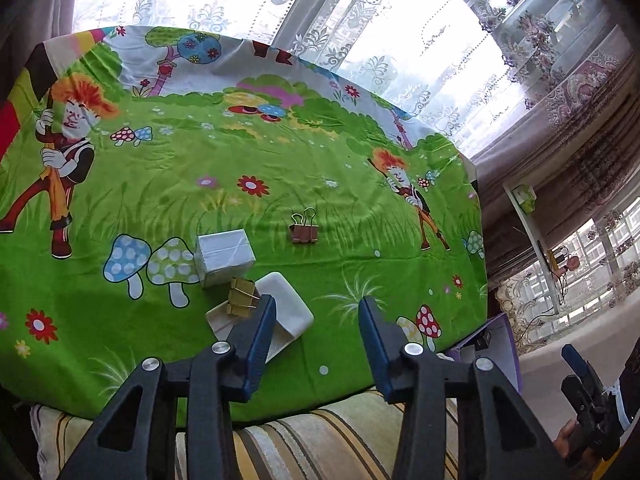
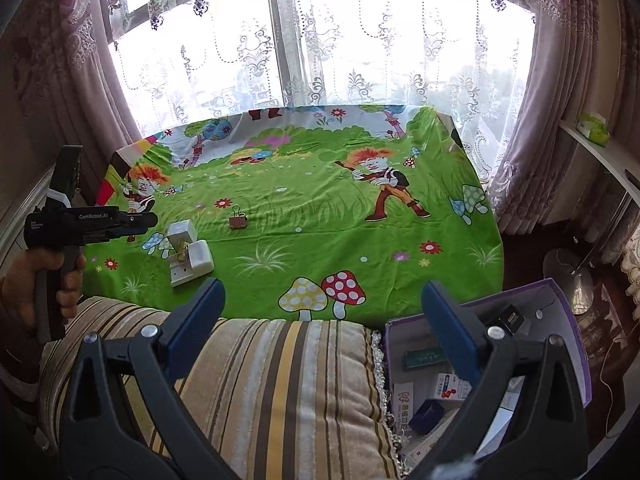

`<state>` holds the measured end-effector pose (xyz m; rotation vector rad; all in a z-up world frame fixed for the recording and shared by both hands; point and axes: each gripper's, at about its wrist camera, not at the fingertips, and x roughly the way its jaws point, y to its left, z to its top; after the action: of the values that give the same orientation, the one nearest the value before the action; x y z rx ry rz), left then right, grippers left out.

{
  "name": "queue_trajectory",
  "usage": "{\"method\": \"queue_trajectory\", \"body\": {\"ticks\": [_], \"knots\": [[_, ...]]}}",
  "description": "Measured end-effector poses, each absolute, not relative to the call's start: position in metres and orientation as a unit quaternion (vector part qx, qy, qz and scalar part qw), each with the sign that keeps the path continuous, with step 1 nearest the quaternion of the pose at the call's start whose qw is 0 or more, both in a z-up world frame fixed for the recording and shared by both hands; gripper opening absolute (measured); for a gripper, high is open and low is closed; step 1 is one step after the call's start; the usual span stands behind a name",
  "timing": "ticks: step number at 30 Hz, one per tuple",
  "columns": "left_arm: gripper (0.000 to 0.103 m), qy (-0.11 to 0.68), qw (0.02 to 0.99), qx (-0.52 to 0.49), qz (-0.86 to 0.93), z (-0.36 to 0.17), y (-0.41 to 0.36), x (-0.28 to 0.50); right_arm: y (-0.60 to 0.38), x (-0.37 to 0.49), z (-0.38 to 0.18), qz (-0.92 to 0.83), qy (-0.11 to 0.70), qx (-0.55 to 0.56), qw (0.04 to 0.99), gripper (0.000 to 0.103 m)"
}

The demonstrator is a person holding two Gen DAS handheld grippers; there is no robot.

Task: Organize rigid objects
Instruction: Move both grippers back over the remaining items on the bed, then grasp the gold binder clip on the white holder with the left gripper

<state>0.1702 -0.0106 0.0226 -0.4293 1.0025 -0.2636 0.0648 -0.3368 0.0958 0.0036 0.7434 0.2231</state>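
Note:
On the green cartoon tablecloth (image 1: 280, 152) lie a white wrapped box (image 1: 224, 256), a gold binder clip (image 1: 240, 296) on a flat white piece (image 1: 288, 312), and a brown binder clip (image 1: 305, 230) farther off. My left gripper (image 1: 318, 312) is open and empty, hovering just right of the white piece. My right gripper (image 2: 320, 296) is open and empty, low over the striped cushion (image 2: 280, 380), short of the table. The same objects show in the right wrist view: box (image 2: 183, 233), white piece (image 2: 196, 264), brown clip (image 2: 238, 220). The left gripper's body (image 2: 80, 224) shows at the left.
A purple-walled cardboard box (image 2: 568, 344) holding several small packages stands right of the cushion, below the table's near right corner. Lace curtains (image 2: 320, 52) and a window lie behind the table. A shelf (image 2: 600, 148) with a green pack is at the right.

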Motion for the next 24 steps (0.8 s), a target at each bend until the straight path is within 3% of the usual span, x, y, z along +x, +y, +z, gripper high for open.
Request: {"method": "queue_trajectory", "body": {"ticks": [24], "knots": [[0.043,0.551,0.807,-0.190,-0.099,-0.050,0.004,0.225,-0.243,0.129,0.054,0.207,0.432,-0.048,0.877,0.100]]}}
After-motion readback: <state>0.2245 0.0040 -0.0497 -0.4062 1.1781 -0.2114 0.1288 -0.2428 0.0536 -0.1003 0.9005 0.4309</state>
